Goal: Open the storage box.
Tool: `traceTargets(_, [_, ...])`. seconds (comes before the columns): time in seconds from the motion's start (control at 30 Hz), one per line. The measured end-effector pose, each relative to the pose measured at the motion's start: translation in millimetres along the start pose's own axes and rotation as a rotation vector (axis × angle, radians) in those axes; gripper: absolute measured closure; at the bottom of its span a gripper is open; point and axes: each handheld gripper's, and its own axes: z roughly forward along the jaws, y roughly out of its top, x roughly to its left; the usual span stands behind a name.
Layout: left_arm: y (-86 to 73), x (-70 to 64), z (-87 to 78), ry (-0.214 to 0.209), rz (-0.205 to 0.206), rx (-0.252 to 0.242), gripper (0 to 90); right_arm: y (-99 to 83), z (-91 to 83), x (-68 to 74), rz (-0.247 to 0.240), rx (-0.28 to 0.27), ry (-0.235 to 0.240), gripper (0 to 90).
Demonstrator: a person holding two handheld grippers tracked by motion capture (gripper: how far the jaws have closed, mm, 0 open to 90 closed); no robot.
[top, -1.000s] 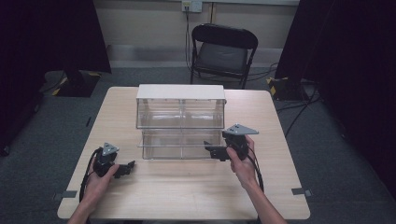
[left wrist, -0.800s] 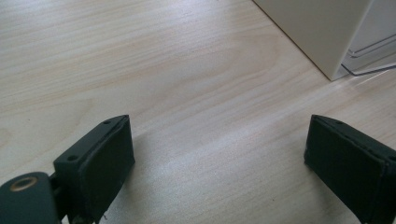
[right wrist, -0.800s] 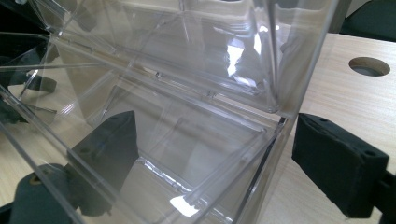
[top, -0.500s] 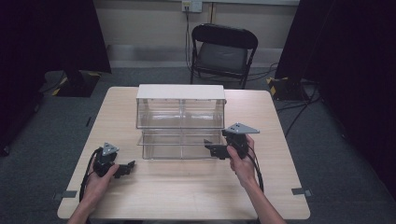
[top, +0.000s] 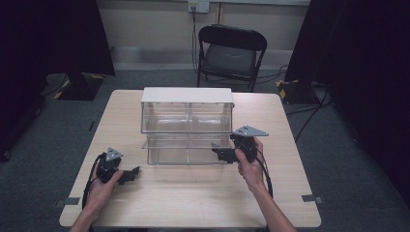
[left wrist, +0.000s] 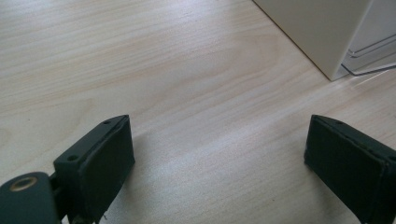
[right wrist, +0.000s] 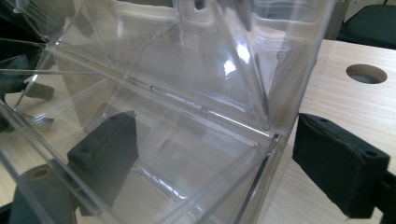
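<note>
A clear plastic drawer unit (top: 187, 126) with a white top stands at the middle of the wooden worktop (top: 193, 193). The right tongs (top: 223, 153) are spread wide at the lower drawer's (right wrist: 154, 154) right front corner, one jaw inside the clear wall and one outside. The left tongs (top: 129, 175) rest on the worktop, well apart from the unit, jaws wide and holding nothing.
</note>
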Motion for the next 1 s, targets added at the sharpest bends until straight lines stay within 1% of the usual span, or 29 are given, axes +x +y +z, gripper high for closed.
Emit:
traceTargets(0.23, [0.0, 0.0, 0.0, 0.000, 0.000, 0.000, 7.7, 0.1, 0.7, -0.6, 0.005, 0.004, 0.002, 13.3])
traceTargets(0.3, [0.0, 0.0, 0.0, 0.000, 0.000, 0.000, 7.7, -0.1, 1.0, -0.6, 0.001, 0.000, 0.001, 13.2])
traceTargets(0.33, [0.0, 0.0, 0.0, 0.000, 0.000, 0.000, 7.7, -0.4, 1.0, -1.0, -0.008, -0.004, 0.000, 13.2])
traceTargets(0.37, [0.0, 0.0, 0.0, 0.000, 0.000, 0.000, 7.7, -0.6, 1.2, -1.1, -0.002, -0.004, 0.003, 13.2])
traceTargets(0.53, [0.0, 0.1, -0.1, -0.002, 0.001, 0.001, 7.7, -0.7, 1.9, -1.8, -0.004, -0.008, 0.005, 13.1])
traceTargets(0.7, [0.0, 0.0, 0.0, 0.000, 0.000, 0.000, 7.7, 0.8, 2.0, -0.3, -0.019, -0.003, -0.006, 12.8])
traceTargets(1.0, [0.0, 0.0, 0.0, 0.000, 0.000, 0.000, 7.7, 1.5, 1.4, -0.9, -0.004, -0.010, 0.000, 12.9])
